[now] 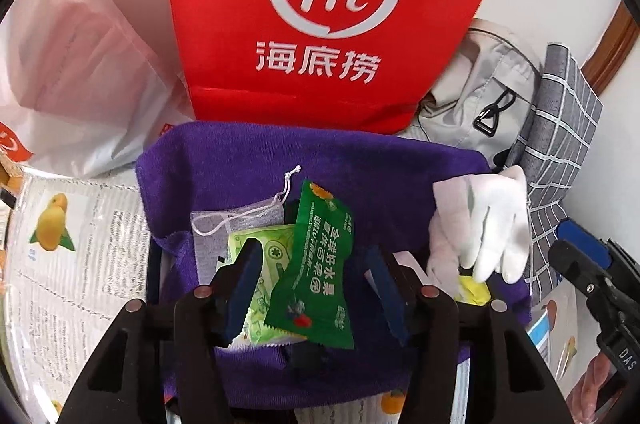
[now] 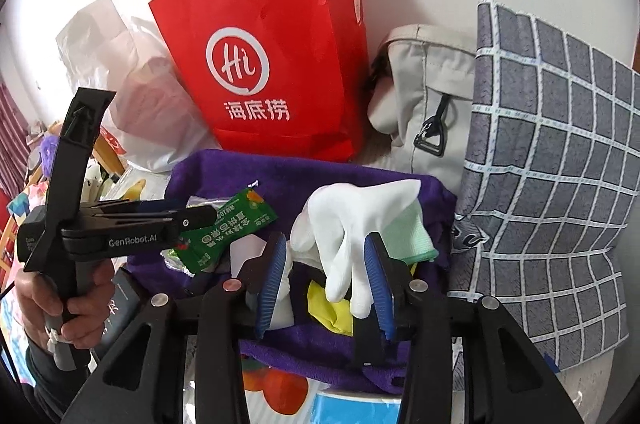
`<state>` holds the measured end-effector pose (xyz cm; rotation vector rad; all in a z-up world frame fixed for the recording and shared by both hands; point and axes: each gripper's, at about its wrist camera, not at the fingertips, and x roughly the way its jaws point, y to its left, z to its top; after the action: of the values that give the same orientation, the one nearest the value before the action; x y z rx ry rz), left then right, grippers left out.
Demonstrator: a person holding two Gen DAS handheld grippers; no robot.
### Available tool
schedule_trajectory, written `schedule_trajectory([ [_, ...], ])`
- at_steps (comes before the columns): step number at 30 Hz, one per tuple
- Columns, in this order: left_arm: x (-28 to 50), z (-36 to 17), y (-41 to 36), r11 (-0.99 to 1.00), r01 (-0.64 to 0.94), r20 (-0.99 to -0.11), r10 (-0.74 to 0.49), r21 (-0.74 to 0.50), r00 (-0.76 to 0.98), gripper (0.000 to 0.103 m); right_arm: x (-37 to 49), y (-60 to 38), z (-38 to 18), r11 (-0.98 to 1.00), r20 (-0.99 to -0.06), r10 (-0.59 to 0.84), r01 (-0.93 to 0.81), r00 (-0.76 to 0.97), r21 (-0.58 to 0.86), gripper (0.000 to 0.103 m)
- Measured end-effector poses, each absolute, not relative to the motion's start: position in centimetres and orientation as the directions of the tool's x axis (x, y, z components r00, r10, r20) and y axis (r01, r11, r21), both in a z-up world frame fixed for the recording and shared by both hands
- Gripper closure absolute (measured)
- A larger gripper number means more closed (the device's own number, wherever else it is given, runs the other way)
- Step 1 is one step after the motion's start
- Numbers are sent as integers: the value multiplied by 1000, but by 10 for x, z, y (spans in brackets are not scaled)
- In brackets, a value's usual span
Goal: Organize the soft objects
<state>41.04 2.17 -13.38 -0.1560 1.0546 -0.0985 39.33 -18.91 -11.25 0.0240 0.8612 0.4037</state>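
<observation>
I am working over a purple towel (image 1: 248, 159) that is lying spread on a newspaper-covered table (image 1: 72, 264), and most of the soft things are already sitting gathered on it. My left gripper (image 1: 316, 288) is hovering with its fingers parted around a dark green snack packet (image 1: 316, 264) that is lying over a lighter green one (image 1: 260, 264); the pads are not pressing, so I am reading that packet as released, resting on the towel beside a grey drawstring pouch (image 1: 224, 228). My right gripper (image 2: 326, 282) is standing half open around the drooping fingers of a white glove (image 2: 352, 220), with a mint cloth (image 2: 408, 228) and a yellow piece (image 2: 332, 308) lying close by; whether its pads are touching the glove I cannot tell. Judging from this, the collecting is looking largely done, while wrapping or tidying the pile is still remaining
</observation>
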Motion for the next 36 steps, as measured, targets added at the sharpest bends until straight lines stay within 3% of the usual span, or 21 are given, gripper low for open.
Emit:
schedule_trajectory([
  [2,404,-127,20,986,8,-854,-149,-167,498,47,388,-191,-107,925,-725,357,-328,589,190,60],
  [9,364,-100,11,994,17,-849,-100,-107,519,44,350,-195,-86,954,-721,270,-278,638,112,29],
  [12,339,-85,11,994,13,-838,-97,-106,536,39,331,-197,-76,960,-719,255,-258,647,108,22],
  [21,247,-51,7,999,-1,-802,-40,-50,596,32,255,-200,-56,975,-721,213,-188,660,116,16],
  [26,197,-36,-2,998,12,-779,-52,-57,625,23,212,-206,-52,975,-726,218,-170,653,140,11],
  [31,154,-30,-13,1000,16,-764,-22,-15,645,23,170,-214,-52,981,-731,193,-138,654,135,10],
  [33,139,-28,-15,1000,8,-760,-10,-7,650,18,154,-216,-51,985,-729,171,-125,663,117,2],
  [36,116,-28,-17,1000,-1,-753,10,12,658,9,127,-219,-49,991,-721,135,-108,679,83,0],
])
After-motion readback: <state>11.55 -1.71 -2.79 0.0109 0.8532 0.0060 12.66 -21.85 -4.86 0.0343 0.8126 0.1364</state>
